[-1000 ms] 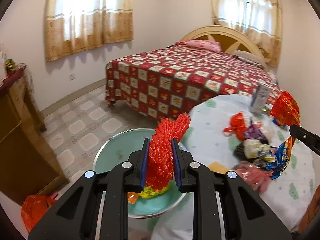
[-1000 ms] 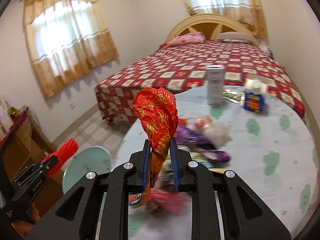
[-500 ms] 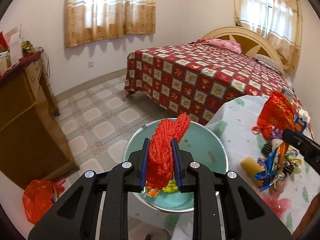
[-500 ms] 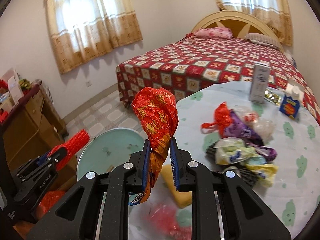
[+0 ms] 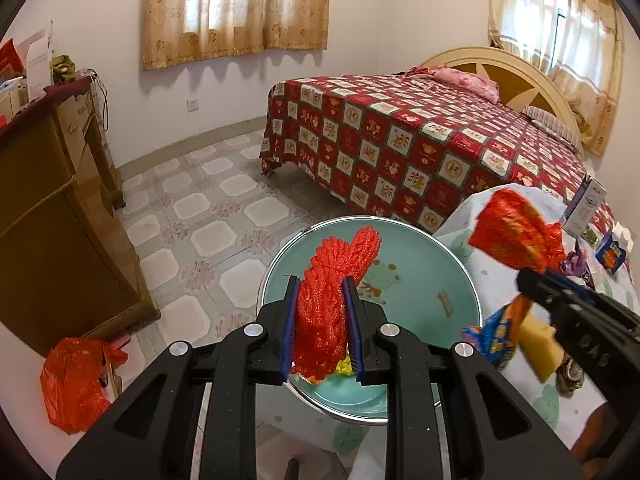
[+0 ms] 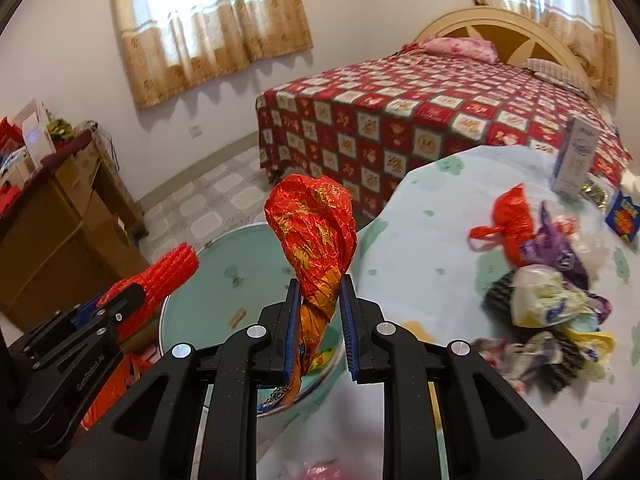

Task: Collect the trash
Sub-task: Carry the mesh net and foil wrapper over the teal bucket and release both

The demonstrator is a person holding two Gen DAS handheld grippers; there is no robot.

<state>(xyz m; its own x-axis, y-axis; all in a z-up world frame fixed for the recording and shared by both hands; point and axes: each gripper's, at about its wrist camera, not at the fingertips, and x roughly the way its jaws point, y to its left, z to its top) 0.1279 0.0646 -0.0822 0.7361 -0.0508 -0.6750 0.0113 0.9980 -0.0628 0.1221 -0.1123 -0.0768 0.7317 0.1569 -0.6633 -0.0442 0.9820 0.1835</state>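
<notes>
Holding a piece of trash in each claw, a person clears a cluttered table (image 6: 436,248) in a bedroom. The left gripper (image 5: 320,320) is clamped on a red foam net (image 5: 332,292) (the kind of sleeve fruit comes in), its jaws pressed against both sides of the net's middle, directly above a pale green basin (image 5: 424,276) that sits beside the table edge. The right gripper (image 6: 319,320) is closed around the twisted neck of a red foil wrapper (image 6: 312,224), whose crumpled upper part balloons above the fingertips while a blue and orange tail hangs below; it hovers at the basin's rim, between basin and table.

A few bright scraps already lie in the bottom of the basin. More rubbish waits on the flowered tablecloth: a red plastic bag (image 6: 510,216), a purple bag (image 6: 556,248) and a heap of pale wrappers (image 6: 548,300), with a tall white carton (image 6: 576,160) and a small blue box (image 6: 624,216) standing behind.

Both held pieces look nearly weightless and soft. The net should spring back when let go and may cling to the ribbed pads; the foil is likely slippery and crackly, so its gathered neck seems the surest place to pinch. Either could drift as it falls, so a release low over the basin's centre seems wise.
</notes>
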